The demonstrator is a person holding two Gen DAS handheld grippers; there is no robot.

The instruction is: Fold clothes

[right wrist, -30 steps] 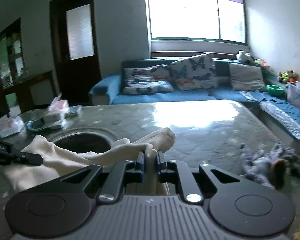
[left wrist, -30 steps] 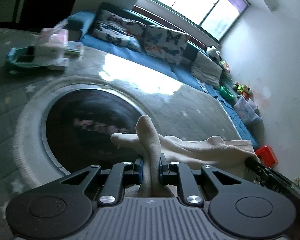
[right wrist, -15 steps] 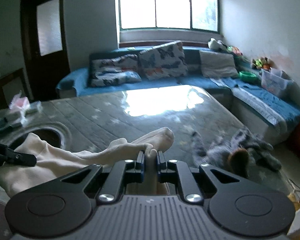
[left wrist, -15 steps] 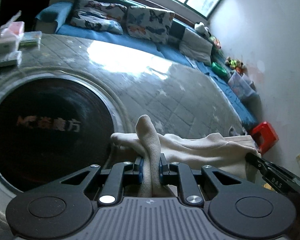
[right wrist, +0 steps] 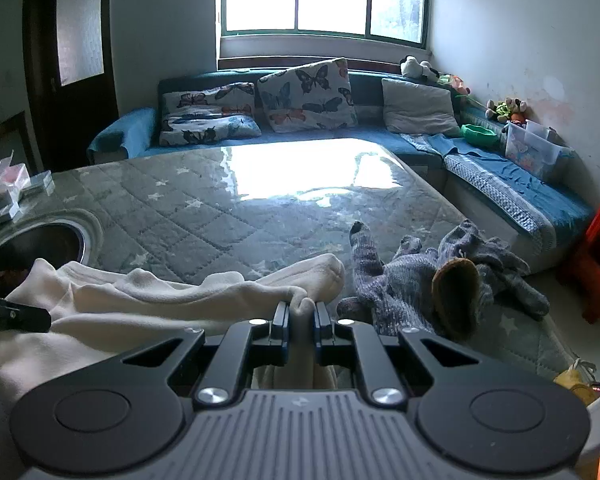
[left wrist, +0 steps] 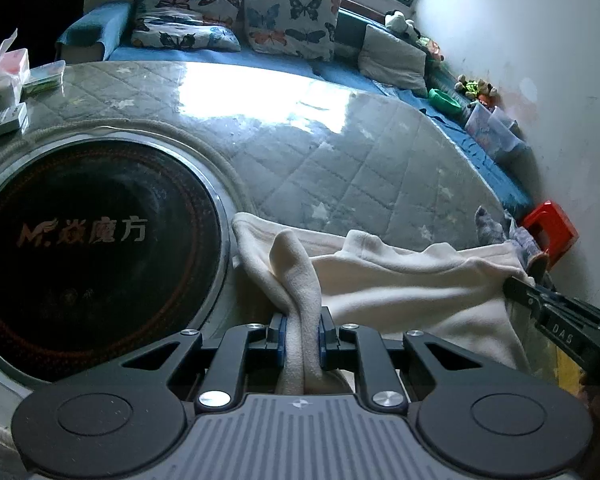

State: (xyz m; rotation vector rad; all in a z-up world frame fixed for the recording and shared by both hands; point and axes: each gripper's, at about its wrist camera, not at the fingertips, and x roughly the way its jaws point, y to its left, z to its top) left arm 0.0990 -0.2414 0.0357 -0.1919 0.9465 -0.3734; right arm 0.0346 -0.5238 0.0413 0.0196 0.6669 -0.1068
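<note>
Both ends pinched — cream garment (left wrist: pixel 400 280) stretched low over the desk (left wrist: pixel 340 152).
Left hand-held gripper (left wrist: pixel 302 334) is clamped on one bunched end beside the round black inset (left wrist: pixel 96 236); right hand-held gripper (right wrist: pixel 301 322) is clamped on the other end, near the desk's right edge, just beside a grey knitted garment (right wrist: pixel 440 280). On the sofa's far right, a clear plastic bin (right wrist: pixel 534 154) holds something patterned, unclear — beside a green bowl (right wrist: pixel 478 135).

Cream garment (left wrist: pixel 400 280) stretched over table, ends pinched.
</note>
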